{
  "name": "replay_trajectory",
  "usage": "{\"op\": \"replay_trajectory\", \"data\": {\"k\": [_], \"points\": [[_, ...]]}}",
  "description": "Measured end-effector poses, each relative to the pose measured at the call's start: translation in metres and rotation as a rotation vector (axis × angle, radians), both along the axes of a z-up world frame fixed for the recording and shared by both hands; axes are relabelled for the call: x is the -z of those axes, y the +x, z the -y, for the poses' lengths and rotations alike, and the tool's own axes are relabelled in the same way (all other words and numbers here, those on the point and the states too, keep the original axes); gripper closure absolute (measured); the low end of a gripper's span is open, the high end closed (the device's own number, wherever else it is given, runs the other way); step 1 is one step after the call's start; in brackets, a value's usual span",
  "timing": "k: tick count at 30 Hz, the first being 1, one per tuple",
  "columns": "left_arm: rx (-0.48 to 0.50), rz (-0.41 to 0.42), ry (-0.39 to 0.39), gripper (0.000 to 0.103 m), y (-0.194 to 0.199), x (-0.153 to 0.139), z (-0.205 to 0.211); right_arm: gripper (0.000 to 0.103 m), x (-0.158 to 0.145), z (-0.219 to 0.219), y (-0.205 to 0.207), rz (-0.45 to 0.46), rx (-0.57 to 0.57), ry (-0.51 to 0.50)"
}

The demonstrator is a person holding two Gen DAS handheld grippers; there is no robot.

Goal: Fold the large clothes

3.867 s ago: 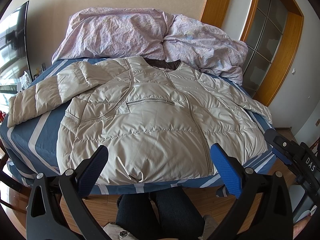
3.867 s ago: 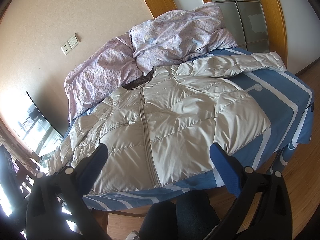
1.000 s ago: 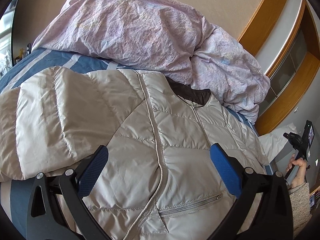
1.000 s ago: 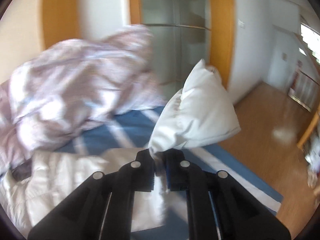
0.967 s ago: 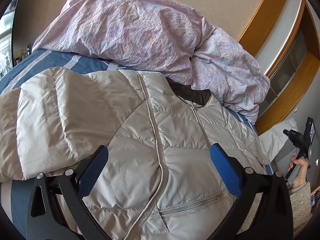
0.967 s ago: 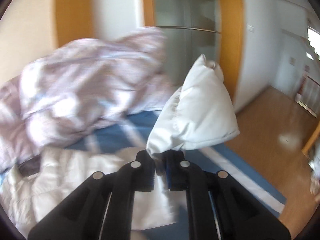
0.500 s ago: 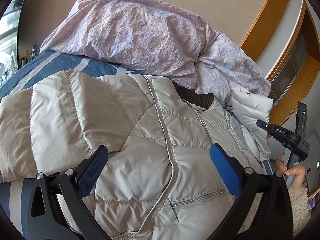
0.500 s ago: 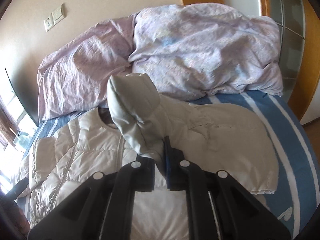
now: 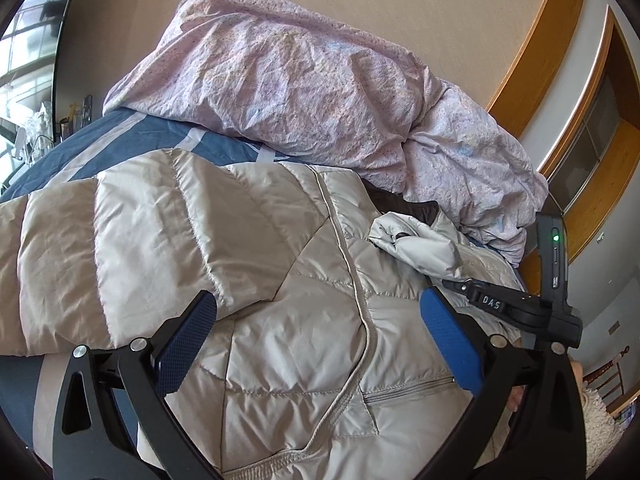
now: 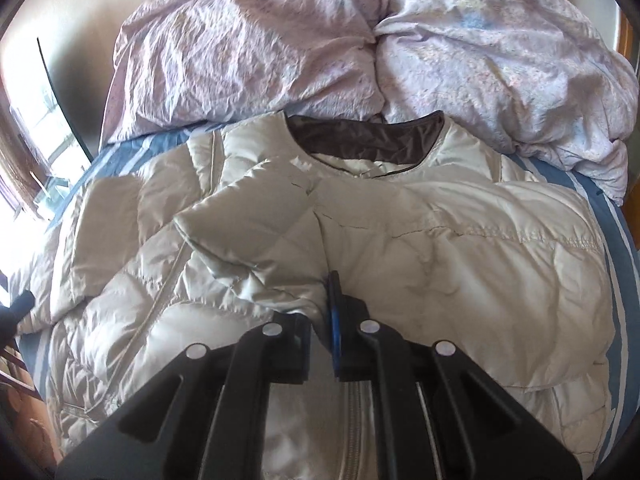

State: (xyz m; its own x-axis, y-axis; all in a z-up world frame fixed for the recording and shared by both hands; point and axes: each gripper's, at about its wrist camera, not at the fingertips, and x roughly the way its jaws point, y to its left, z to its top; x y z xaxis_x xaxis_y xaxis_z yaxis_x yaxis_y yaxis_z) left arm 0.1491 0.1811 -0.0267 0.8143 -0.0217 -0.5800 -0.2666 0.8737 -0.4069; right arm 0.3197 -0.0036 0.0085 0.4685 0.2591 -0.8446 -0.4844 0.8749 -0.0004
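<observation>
You are pinching the puffy, slippery jacket's (image 10: 400, 240) sleeve cuff (image 10: 256, 240) in your right gripper (image 10: 326, 320); left gripper (image 9: 320, 344) is hanging wide open

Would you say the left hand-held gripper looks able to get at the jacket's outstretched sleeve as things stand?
Probably yes. The left hand-held gripper is open above the jacket, and the outstretched sleeve lies flat on the bed beside it with nothing covering it.
</observation>
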Motion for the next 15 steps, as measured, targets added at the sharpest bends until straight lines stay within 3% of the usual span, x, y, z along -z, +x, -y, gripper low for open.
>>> {"op": "replay_trajectory", "data": {"k": [3,4,5,7,10,12,15], "points": [[-0.026,0.024,0.005,0.001,-0.013,-0.001,-0.005,0.087,0.014,-0.016,-0.010,0.044,-0.036,-0.140],[-0.038,0.037,0.010,0.001,-0.018,-0.002,-0.007,0.078,0.018,-0.021,-0.014,0.057,-0.060,-0.191],[-0.054,0.054,0.017,0.001,-0.025,-0.003,-0.009,0.059,0.023,-0.025,-0.020,0.066,-0.085,-0.239],[-0.087,0.081,0.026,0.001,-0.039,-0.005,-0.017,0.034,0.026,-0.027,-0.032,0.109,-0.118,-0.281],[-0.134,0.110,0.003,0.001,-0.062,-0.005,-0.035,0.032,0.014,-0.024,-0.048,0.139,-0.175,-0.248],[-0.154,0.095,-0.009,0.001,-0.075,-0.005,-0.048,0.034,-0.004,-0.011,-0.053,0.108,-0.188,-0.118],[-0.212,0.090,-0.051,0.001,-0.097,-0.001,-0.069,0.035,-0.028,0.016,-0.041,0.119,-0.088,0.008]]}}
